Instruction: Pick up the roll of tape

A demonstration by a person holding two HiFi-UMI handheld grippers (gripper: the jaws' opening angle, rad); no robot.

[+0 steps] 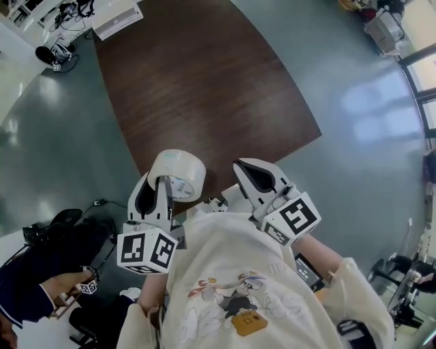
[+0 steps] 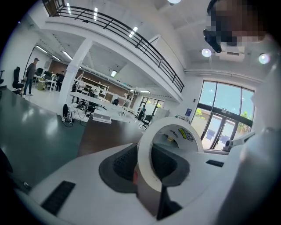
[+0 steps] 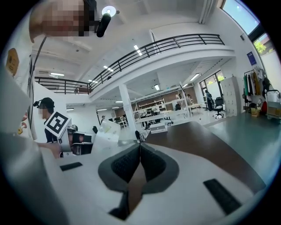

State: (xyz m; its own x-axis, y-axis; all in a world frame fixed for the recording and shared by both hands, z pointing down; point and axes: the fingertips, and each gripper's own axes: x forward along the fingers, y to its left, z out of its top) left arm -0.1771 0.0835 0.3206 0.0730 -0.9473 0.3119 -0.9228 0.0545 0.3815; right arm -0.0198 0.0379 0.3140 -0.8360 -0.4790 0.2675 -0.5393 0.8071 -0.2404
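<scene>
The roll of clear tape is up in the air over the near edge of the brown table, apart from it. My left gripper is shut on the roll's wall, with one finger inside the ring and one outside. In the left gripper view the tape roll stands on edge between the dark pads. My right gripper hangs beside it to the right, shut and empty. The right gripper view shows my right gripper with its pads touching, and the tape roll off to the left.
A white flat device lies at the table's far end. A person in dark clothes sits at lower left by a black bag. Office chairs stand at lower right. Grey floor surrounds the table.
</scene>
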